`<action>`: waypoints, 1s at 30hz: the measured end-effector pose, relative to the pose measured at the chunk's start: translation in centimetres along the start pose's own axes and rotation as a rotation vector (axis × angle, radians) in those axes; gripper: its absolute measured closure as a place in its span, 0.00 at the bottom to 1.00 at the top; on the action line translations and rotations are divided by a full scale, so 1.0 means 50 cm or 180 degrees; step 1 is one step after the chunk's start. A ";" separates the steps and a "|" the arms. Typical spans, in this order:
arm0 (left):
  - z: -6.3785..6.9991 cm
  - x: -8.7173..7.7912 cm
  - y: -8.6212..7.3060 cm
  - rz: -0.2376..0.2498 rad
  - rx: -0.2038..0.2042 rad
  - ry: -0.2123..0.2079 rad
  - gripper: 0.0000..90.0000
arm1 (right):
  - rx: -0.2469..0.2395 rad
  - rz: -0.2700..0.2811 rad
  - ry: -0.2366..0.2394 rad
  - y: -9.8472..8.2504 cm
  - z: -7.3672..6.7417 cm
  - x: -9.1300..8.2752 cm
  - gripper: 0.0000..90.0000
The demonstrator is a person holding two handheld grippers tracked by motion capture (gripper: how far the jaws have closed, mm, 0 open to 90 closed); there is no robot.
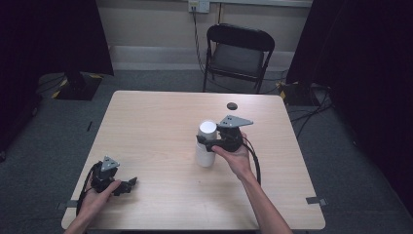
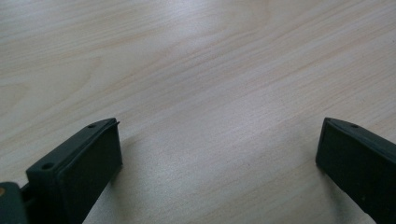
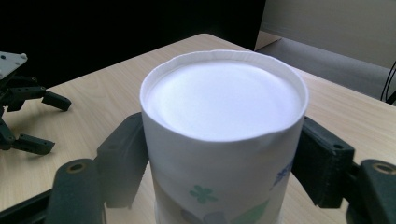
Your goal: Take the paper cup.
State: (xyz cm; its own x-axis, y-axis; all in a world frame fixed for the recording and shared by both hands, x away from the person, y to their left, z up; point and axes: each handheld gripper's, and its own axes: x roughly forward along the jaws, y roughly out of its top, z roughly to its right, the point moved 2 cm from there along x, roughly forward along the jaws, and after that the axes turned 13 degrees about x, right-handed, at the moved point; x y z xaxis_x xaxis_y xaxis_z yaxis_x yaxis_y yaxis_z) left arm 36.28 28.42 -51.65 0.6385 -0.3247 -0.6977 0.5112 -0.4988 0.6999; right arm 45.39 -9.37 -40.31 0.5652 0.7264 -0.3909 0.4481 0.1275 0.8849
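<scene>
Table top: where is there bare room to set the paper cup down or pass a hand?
The table lies bare across its far left, between the far edge and the left tool, and along the near edge between both forearms. The right side past the right tool is bare too. Crowded: the middle, around the paper cup, and the small dark disc near the far edge.

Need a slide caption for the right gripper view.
Right gripper fingers clamped on an upside-down white paper cup on the wooden table.
</scene>
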 end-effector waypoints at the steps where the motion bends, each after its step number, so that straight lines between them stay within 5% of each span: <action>1: 0.000 0.000 0.000 0.0001 -0.0001 0.0000 0.00 | 0.0004 0.0006 0.0001 0.000 0.001 0.000 0.32; 30: 0.001 0.000 0.000 -0.0001 -0.0006 -0.0002 0.00 | 0.0030 0.0117 -0.0021 0.020 -0.005 -0.012 0.33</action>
State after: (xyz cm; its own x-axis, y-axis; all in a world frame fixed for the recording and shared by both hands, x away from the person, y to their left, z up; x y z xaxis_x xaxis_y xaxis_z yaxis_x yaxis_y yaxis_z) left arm 36.24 28.38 -51.65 0.6381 -0.3250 -0.6980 0.5124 -0.4975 0.7000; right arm 45.33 -9.50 -39.12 0.5860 0.7260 -0.3600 0.4335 0.0945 0.8962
